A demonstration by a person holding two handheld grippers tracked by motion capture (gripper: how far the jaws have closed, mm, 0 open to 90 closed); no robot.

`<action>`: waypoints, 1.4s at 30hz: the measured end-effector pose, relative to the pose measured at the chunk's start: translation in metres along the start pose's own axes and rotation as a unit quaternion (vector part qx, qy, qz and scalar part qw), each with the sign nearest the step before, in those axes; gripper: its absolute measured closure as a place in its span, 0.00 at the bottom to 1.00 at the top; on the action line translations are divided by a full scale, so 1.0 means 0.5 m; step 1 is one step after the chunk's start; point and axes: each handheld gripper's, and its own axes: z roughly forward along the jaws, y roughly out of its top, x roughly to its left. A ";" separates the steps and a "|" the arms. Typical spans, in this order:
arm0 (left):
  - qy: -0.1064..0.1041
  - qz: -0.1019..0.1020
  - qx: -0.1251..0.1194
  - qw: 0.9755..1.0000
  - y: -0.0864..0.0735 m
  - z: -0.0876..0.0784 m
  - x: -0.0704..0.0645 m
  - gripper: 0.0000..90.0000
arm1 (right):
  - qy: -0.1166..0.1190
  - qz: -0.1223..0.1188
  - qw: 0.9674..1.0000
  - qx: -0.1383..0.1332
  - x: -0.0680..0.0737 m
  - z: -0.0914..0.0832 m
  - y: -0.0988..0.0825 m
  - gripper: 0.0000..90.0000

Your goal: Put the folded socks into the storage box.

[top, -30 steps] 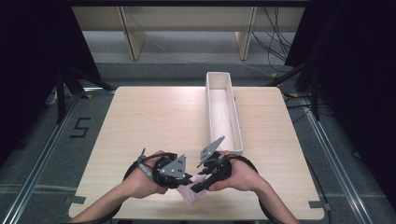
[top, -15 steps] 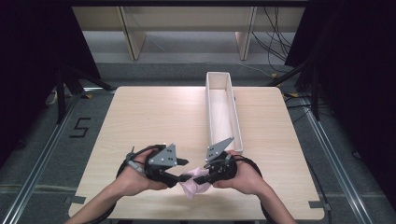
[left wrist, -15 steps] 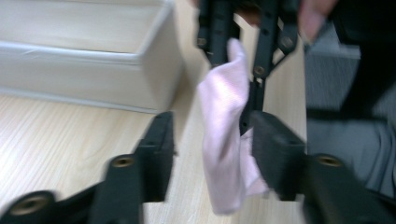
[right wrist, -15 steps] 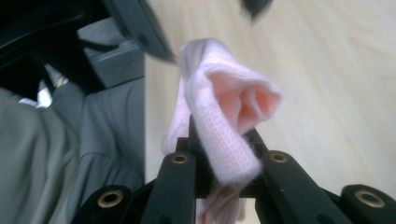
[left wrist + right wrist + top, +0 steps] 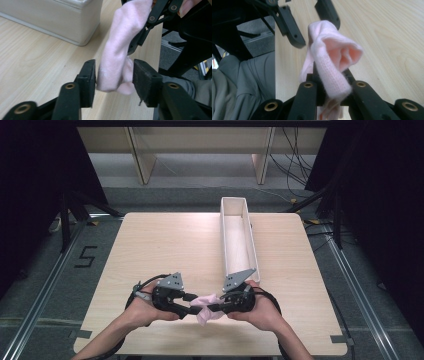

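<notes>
A pink sock (image 5: 206,306) hangs just above the near edge of the wooden table (image 5: 165,250), between the two grippers. My right gripper (image 5: 216,307) is shut on it; in the right gripper view the sock's rolled cuff (image 5: 334,55) bulges out above the pinching jaws (image 5: 332,87). My left gripper (image 5: 192,304) faces it from the left. In the left gripper view the sock's hanging end (image 5: 117,50) sits between my left gripper's (image 5: 113,80) pads, which have just been closing and stand close beside it without squeezing. The right gripper's linkage (image 5: 150,22) shows behind the sock.
A long, narrow open box (image 5: 237,235) stands lengthwise on the table's right half, its near end (image 5: 62,20) just beyond the grippers. The person's grey-clothed lap (image 5: 249,82) lies below the table edge. Shelving and cables sit past the far edge.
The left gripper let go, drew away to the left with jaws wide, then came back around the sock's hanging end. The right gripper closed on the sock and stayed put.
</notes>
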 end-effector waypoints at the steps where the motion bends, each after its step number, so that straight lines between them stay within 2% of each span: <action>1: -0.001 0.002 -0.001 1.000 0.000 0.002 0.000 0.64 | -0.001 0.000 1.000 -0.002 0.000 0.000 0.000 0.90; 4: 0.003 0.012 -0.001 1.000 0.006 0.000 0.000 0.77 | -0.012 -0.004 1.000 -0.006 0.001 -0.002 -0.002 0.90; 6: 0.001 0.023 0.001 1.000 0.008 0.000 0.000 0.83 | -0.008 0.000 1.000 -0.008 0.001 -0.005 -0.003 0.90; 10: 0.006 0.037 0.005 0.999 0.013 0.000 -0.002 0.91 | -0.010 0.000 1.000 -0.012 0.001 -0.007 -0.005 0.89; 12: 0.007 0.044 0.009 0.999 0.016 0.000 -0.001 0.92 | -0.014 -0.001 1.000 -0.016 0.000 -0.007 -0.006 0.88; 14: 0.007 0.043 0.007 0.999 0.017 0.002 -0.003 0.92 | -0.017 -0.002 1.000 -0.019 -0.001 -0.008 -0.007 0.88; 27: 0.007 0.050 0.011 0.999 0.016 0.004 -0.003 0.92 | -0.007 0.006 1.000 -0.010 -0.004 -0.005 -0.008 0.84; 32: 0.008 0.068 0.017 0.998 0.023 0.001 -0.005 0.93 | -0.015 0.002 1.000 -0.012 0.000 -0.007 -0.004 0.70; 36: 0.013 0.089 0.030 0.996 0.027 0.001 -0.007 0.93 | -0.014 0.000 1.000 -0.014 -0.004 -0.016 -0.003 0.57; 42: 0.009 0.103 0.044 0.994 0.027 0.005 -0.009 0.93 | -0.012 -0.009 1.000 -0.023 -0.004 -0.039 0.006 0.44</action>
